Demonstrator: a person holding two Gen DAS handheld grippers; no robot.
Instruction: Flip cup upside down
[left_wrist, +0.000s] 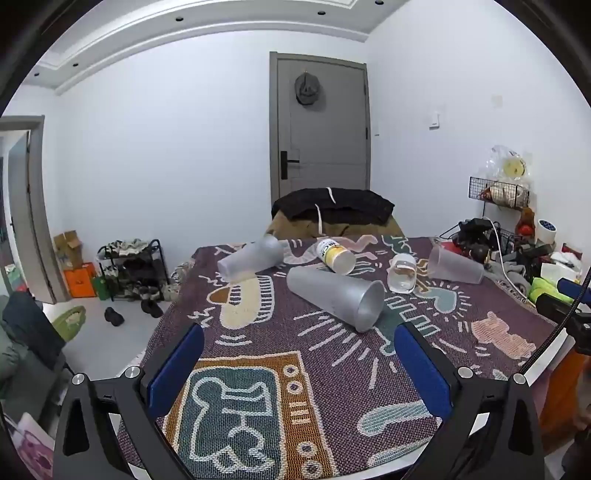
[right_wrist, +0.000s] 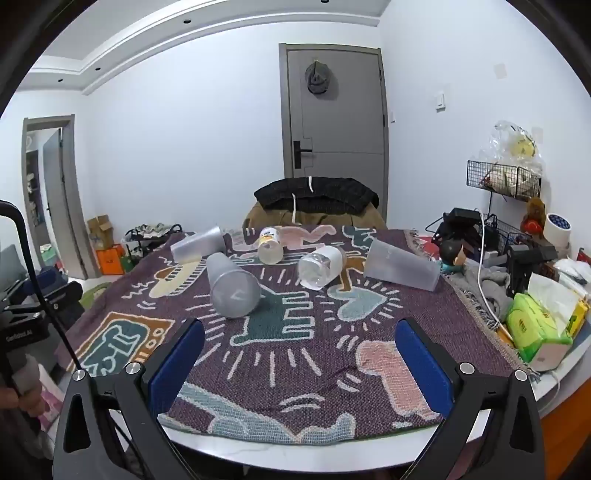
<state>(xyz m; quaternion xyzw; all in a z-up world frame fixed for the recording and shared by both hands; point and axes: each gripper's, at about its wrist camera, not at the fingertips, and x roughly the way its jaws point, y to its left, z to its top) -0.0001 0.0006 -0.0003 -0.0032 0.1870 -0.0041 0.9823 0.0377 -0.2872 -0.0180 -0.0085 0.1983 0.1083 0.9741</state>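
Several cups lie on their sides on a patterned cloth (left_wrist: 288, 354) (right_wrist: 295, 332). The nearest is a frosted grey cup (left_wrist: 334, 297) (right_wrist: 232, 286) with its mouth toward the front. Another frosted cup (left_wrist: 249, 256) (right_wrist: 199, 243) lies at the far left, a third (left_wrist: 454, 266) (right_wrist: 400, 267) at the far right. A clear glass (left_wrist: 402, 273) (right_wrist: 320, 266) and a yellow-labelled cup (left_wrist: 335, 254) (right_wrist: 269, 245) lie between them. My left gripper (left_wrist: 299, 332) is open and empty, just short of the nearest cup. My right gripper (right_wrist: 299, 328) is open and empty, to the right of that cup.
Clutter fills the table's right edge: a green tissue pack (right_wrist: 535, 332), a white cable (right_wrist: 484, 266), a wire rack (right_wrist: 504, 181) and dark gear (left_wrist: 476, 232). A chair with dark clothes (right_wrist: 314, 199) stands behind the table. A shoe rack (left_wrist: 129, 266) stands on the floor at left.
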